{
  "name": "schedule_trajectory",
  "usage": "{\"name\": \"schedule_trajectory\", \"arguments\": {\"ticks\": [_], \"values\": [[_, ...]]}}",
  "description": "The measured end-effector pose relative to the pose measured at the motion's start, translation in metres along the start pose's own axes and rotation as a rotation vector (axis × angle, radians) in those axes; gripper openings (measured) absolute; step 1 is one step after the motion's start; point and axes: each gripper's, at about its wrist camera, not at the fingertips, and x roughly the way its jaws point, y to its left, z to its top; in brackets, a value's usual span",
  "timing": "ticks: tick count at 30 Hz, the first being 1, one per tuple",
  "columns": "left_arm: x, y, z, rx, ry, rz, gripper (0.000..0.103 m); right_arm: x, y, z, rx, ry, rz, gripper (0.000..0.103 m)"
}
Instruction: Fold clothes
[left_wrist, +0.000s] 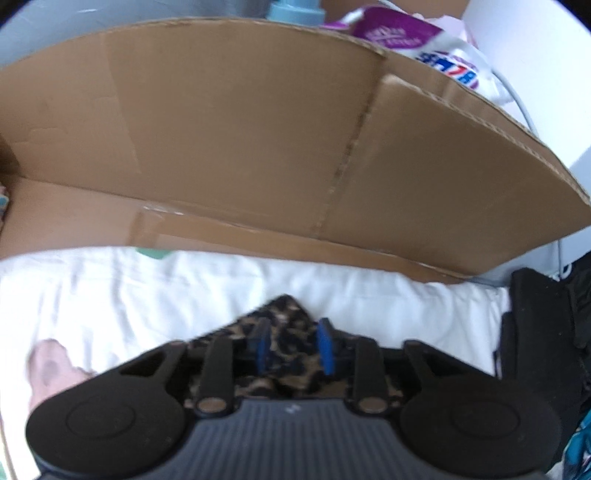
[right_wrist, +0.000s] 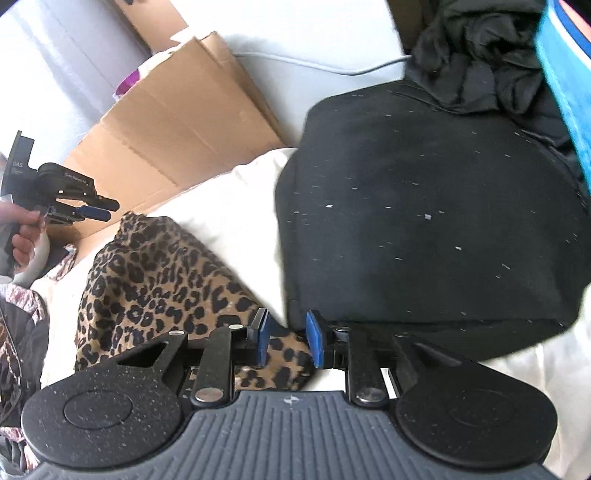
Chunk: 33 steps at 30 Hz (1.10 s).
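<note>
A leopard-print garment (right_wrist: 159, 280) lies folded on the white bedding (right_wrist: 236, 206). In the left wrist view its pointed corner (left_wrist: 284, 317) shows under my left gripper (left_wrist: 293, 345), which is open and hovers above it. In the right wrist view the left gripper (right_wrist: 94, 210) is lifted off the cloth at the far left, held by a hand. My right gripper (right_wrist: 288, 341) is open, its blue pads either side of the garment's near corner. A folded black garment (right_wrist: 424, 221) lies to the right.
A flattened cardboard box (left_wrist: 258, 147) stands along the far side of the bed. A purple and white package (left_wrist: 417, 40) sits behind it. Crumpled dark clothes (right_wrist: 480, 48) and a blue item (right_wrist: 565, 92) lie at the far right. More patterned clothing (right_wrist: 22, 332) is at the left.
</note>
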Motion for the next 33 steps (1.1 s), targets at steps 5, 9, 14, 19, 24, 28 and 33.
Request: {"name": "schedule_trajectory", "arguments": {"ticks": [5, 9, 14, 19, 24, 28, 33], "values": [[0.000, 0.014, -0.004, 0.089, 0.007, 0.009, 0.051, 0.005, 0.016, 0.004, -0.025, -0.004, 0.031, 0.028], [0.001, 0.019, -0.010, 0.147, -0.003, -0.003, 0.055, 0.009, 0.029, 0.007, -0.083, 0.007, 0.058, 0.028], [0.009, 0.021, -0.015, 0.196, -0.006, 0.005, 0.062, 0.016, 0.040, 0.011, -0.119, 0.020, 0.078, 0.028], [0.022, 0.018, -0.019, 0.229, -0.008, -0.012, 0.067, 0.027, 0.053, 0.013, -0.164, 0.031, 0.087, 0.028], [0.041, 0.008, -0.024, 0.269, -0.011, 0.004, 0.067, 0.042, 0.064, 0.013, -0.202, 0.055, 0.101, 0.028], [0.053, 0.002, -0.024, 0.269, -0.026, -0.003, 0.059, 0.052, 0.068, 0.010, -0.228, 0.075, 0.095, 0.028], [0.064, -0.004, -0.025, 0.297, -0.035, 0.003, 0.054, 0.060, 0.073, 0.008, -0.256, 0.089, 0.088, 0.028]]}}
